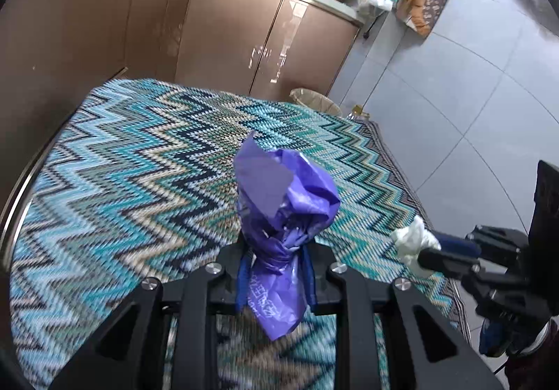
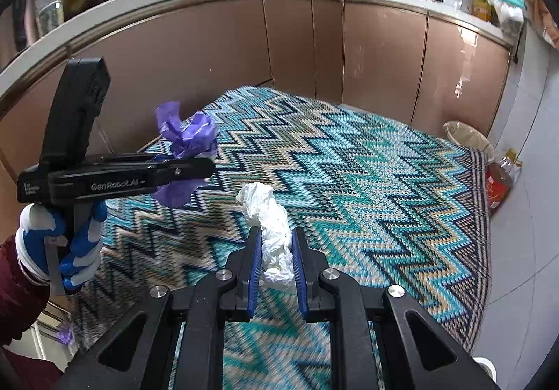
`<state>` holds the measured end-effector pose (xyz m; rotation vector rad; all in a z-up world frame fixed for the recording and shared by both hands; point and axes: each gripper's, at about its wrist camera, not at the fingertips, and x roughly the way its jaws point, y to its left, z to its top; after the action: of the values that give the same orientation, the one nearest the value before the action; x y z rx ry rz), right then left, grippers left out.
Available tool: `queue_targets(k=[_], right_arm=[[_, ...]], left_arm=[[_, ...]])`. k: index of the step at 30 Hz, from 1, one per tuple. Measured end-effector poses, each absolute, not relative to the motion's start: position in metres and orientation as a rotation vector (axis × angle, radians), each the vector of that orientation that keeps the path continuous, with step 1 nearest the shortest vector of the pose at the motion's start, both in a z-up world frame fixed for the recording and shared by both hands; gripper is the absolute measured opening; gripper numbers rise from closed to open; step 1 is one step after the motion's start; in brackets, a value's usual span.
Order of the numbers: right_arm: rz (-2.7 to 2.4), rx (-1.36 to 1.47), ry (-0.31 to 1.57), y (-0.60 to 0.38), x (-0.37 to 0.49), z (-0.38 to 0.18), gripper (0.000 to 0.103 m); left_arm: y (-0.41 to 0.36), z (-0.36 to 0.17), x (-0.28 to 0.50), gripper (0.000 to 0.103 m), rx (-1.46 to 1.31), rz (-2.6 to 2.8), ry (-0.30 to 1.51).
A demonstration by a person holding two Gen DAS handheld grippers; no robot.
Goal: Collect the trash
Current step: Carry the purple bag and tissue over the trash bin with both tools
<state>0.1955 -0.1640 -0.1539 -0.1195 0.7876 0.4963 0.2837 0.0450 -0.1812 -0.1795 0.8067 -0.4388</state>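
Note:
My left gripper (image 1: 276, 262) is shut on a crumpled purple plastic bag (image 1: 283, 201) and holds it above the zigzag rug (image 1: 139, 163). The bag sticks out in front of and behind the jaws. My right gripper (image 2: 276, 250) is shut on a crumpled white tissue (image 2: 269, 215), also held above the rug (image 2: 367, 180). In the right wrist view the left gripper (image 2: 195, 164) with the purple bag (image 2: 190, 135) is to the left. In the left wrist view the right gripper (image 1: 429, 250) with the tissue (image 1: 412, 241) is to the right.
A wicker waste basket with a liner (image 1: 314, 102) stands at the rug's far corner by the brown cabinets (image 1: 227, 37); it also shows in the right wrist view (image 2: 466, 137). An oil bottle (image 2: 499, 184) stands beside it. Grey tiled floor (image 1: 454, 93) lies to the right.

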Motion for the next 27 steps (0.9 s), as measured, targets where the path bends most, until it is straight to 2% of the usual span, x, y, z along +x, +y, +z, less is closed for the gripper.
queue_targets(k=[12,27], right_arm=[[0.478,-0.103,0.679,-0.176,0.117,-0.109,0.016],[0.414,0.015,0.592,-0.241,0.063,-0.101,0.016]], left_arm=[[0.066,-0.131,0.183,0.024,-0.133,-0.411,0.667],[-0.012,-0.098,0.112,0.024,0.106,-0.363,0.562]])
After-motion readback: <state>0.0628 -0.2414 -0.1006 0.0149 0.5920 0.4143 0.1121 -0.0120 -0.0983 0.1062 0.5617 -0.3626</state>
